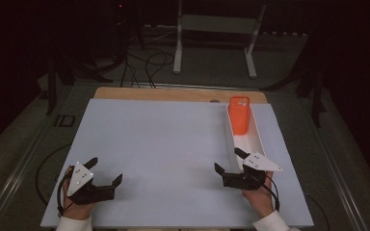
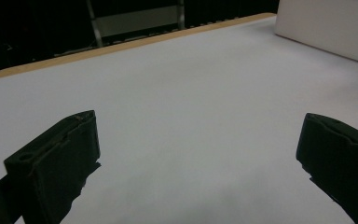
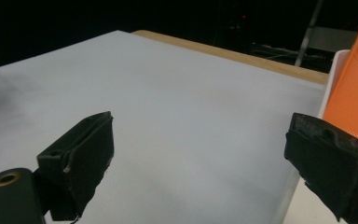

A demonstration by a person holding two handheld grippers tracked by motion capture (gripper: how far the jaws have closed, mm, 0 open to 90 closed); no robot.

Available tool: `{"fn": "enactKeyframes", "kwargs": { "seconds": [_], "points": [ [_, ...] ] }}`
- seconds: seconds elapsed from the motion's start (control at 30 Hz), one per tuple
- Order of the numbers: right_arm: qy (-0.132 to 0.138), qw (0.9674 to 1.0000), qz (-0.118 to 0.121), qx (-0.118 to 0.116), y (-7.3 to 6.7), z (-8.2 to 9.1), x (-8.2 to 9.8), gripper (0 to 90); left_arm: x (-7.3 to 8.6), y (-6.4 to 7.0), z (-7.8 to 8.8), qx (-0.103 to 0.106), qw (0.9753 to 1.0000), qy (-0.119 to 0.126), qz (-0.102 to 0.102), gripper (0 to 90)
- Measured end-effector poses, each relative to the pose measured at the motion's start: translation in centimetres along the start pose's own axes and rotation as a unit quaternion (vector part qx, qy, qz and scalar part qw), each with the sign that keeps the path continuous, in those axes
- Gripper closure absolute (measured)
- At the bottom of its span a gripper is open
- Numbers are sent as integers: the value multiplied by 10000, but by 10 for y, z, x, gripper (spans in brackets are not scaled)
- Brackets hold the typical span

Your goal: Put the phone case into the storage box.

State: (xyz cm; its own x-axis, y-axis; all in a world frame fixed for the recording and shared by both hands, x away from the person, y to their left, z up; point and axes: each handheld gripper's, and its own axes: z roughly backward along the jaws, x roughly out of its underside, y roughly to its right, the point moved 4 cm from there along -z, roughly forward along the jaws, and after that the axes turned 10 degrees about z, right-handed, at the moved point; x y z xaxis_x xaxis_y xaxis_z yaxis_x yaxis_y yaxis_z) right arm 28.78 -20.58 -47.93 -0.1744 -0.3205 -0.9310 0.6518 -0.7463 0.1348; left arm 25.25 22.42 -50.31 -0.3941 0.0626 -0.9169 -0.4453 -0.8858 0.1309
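An orange phone case (image 1: 240, 114) lies in the far end of a long white tray (image 1: 259, 139) on the right side of the white table (image 1: 164, 144); its camera cutout points away. My right gripper (image 1: 228, 161) is open at the tray's near end, one jaw over the tray, the other over the table. In the right gripper view the orange phone case (image 3: 354, 102) leans at the right beyond the open right gripper (image 3: 200, 158). My left gripper (image 1: 107, 169) rests open at the table's near left, nothing between its jaws. Bare table lies ahead of the left gripper (image 2: 200, 154), and the white tray (image 2: 326, 28) is at the far right.
A wooden strip (image 1: 178, 94) runs along the table's far edge. Beyond it a white metal stand (image 1: 217, 33) and cables (image 1: 144, 67) sit on the dark floor. A small dark plate (image 1: 65, 120) lies on the floor left of the table.
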Motion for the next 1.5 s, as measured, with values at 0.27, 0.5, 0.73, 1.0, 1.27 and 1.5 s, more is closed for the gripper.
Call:
{"fn": "enactKeyframes", "kwargs": {
  "seconds": [0.27,0.5,0.73,1.0,1.27,1.5],
  "points": [
    [79,10000,-5,-6,-5,6,13,83,1,2,0,53,10000,16,-27,3],
    [134,9999,61,41,-7,10,15,83,2,2,1,59,10000,16,-31,2],
    [145,9999,59,47,-8,14,18,83,3,2,2,65,10000,17,-41,3],
    [222,9997,29,89,-8,22,19,83,4,2,2,44,10000,33,-23,2],
    [207,9996,60,156,-8,26,21,83,4,2,3,39,10000,40,-18,2],
    [176,9996,-22,200,-5,30,25,83,4,2,2,28,10000,24,-20,2]
  ]
}}
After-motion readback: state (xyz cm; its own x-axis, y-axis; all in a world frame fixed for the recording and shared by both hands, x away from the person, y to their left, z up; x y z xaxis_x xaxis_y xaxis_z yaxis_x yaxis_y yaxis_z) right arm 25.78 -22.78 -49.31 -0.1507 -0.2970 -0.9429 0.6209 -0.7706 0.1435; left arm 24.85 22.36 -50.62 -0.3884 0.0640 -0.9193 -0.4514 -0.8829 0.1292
